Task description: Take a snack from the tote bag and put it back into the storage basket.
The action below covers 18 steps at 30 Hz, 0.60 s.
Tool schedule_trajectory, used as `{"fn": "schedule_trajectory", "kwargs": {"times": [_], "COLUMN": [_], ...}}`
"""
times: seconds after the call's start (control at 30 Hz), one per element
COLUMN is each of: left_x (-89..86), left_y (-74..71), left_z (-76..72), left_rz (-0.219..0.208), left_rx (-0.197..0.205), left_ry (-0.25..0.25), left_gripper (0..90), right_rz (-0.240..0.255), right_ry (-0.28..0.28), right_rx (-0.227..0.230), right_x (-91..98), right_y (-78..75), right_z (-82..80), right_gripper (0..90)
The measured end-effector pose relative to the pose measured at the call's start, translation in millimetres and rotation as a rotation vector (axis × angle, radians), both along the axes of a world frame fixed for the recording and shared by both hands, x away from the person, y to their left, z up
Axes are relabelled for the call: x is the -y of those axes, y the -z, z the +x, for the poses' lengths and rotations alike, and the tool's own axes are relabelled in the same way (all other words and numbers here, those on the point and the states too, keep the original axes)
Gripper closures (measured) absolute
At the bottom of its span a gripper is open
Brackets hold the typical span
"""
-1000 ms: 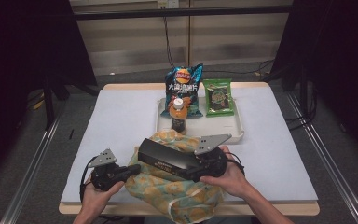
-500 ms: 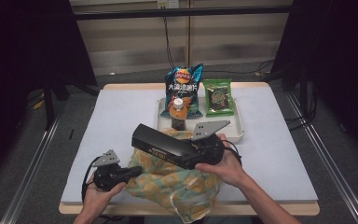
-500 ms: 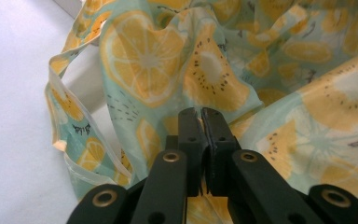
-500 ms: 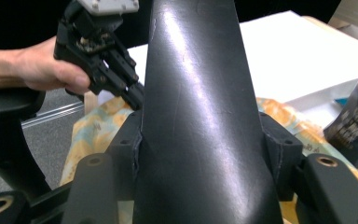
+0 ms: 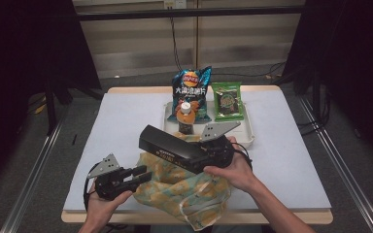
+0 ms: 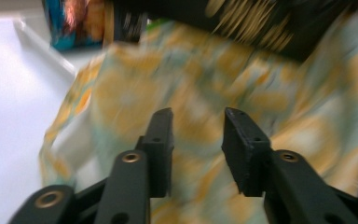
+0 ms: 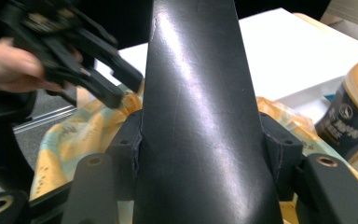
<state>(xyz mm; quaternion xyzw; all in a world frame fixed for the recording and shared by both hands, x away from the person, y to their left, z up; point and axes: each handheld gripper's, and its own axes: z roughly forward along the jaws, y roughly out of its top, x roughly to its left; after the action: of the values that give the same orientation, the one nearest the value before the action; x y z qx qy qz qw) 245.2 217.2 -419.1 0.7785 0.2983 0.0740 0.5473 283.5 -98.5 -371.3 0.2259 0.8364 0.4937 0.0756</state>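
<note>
A long black box [image 5: 177, 148] hangs tilted above a yellow and teal patterned cloth bag [image 5: 179, 189] at the table's front. My right gripper [image 5: 209, 153] is shut on the box near its right end; in the right gripper view the box [image 7: 196, 116] runs up between the jaws of my right gripper [image 7: 200, 140]. My left gripper [image 5: 143, 174] sits at the bag's left edge. Its jaws have just been opening, and in the left gripper view my left gripper [image 6: 198, 126] stands open with nothing between the pads and the blurred bag [image 6: 121, 93] behind.
A white tray [image 5: 250, 136] at the back middle holds a blue chip bag [image 5: 192, 90], an orange-capped bottle [image 5: 185, 119] and a green packet [image 5: 227, 101]. White table surface [image 5: 121, 116] lies to the left and right of the tray.
The right gripper has lifted the black box off the bag and a little toward the tray. The left gripper's jaws, shut at the bag's edge before, now stand apart.
</note>
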Motion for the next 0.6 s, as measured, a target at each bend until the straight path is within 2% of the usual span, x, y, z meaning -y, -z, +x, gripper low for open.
{"fn": "schedule_trajectory", "kwargs": {"times": [0.03,0.13,0.2,0.27,0.37,0.47,0.5,0.6], "left_x": [3.5,18.4,30.6,44.0,63.2,78.8,83.1,94.9], "left_y": [-3.4,-12.2,-14.5,-13.5,-9.5,-5.5,-3.4,5.6], "left_z": [-2.2,-10.0,-12.6,-14.0,-15.2,-13.6,-12.4,-10.9], "left_rz": [-0.028,-0.058,-0.081,-0.088,-0.066,-0.062,-0.041,0.015], "left_rx": [0.005,0.022,0.007,-0.005,-0.034,-0.046,-0.036,-0.032], "left_ry": [0.020,0.080,0.122,0.160,0.216,0.249,0.255,0.310], "left_gripper": [62.8,62.0,59.1,56.6,48.5,48.1,52.5,85.7], "right_rz": [-0.006,-0.023,-0.023,-0.023,-0.020,-0.024,-0.025,-0.023], "right_ry": [0.004,0.012,0.017,0.022,0.036,0.037,0.038,0.043], "right_rx": [-0.003,-0.009,-0.014,-0.019,-0.017,-0.023,-0.019,-0.020], "right_x": [0.2,1.1,2.0,2.7,3.6,3.8,3.5,2.8], "right_y": [2.3,6.9,8.5,9.8,11.0,12.0,12.6,12.8], "right_z": [1.0,3.5,4.9,6.4,7.9,8.1,8.5,8.7], "right_gripper": [43.3,43.3,43.3,43.3,43.3,43.3,43.3,43.4]}}
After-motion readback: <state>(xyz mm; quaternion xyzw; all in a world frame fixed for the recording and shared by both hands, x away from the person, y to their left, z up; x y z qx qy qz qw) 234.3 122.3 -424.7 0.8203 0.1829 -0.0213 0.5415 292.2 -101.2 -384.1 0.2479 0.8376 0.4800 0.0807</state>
